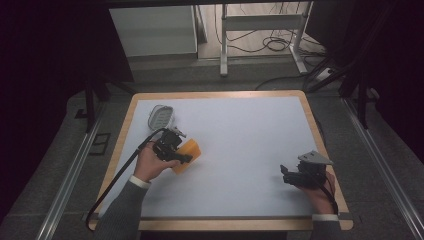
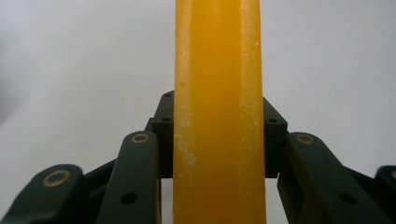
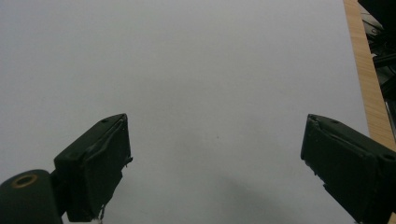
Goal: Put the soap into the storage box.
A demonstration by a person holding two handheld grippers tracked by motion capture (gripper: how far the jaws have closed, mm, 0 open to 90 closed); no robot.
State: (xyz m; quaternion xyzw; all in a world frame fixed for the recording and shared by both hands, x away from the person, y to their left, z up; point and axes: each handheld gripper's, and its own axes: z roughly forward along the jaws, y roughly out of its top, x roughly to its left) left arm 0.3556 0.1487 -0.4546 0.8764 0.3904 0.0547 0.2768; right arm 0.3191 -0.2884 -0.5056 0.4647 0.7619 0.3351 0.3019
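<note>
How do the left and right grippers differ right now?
The left gripper is shut on an orange block, which shows upright between its jaws in the left gripper view; the right gripper is open, holding nothing, jaws wide apart.
The left gripper sits left of the table's middle, near a small grey-and-white object; the right gripper is by the right edge, with no object near it.
Both are black and hand-held over the white table.

Orange block (image 1: 188, 153); white table (image 1: 250, 150), wood edge; grey ribbed object (image 1: 161, 116)
</note>
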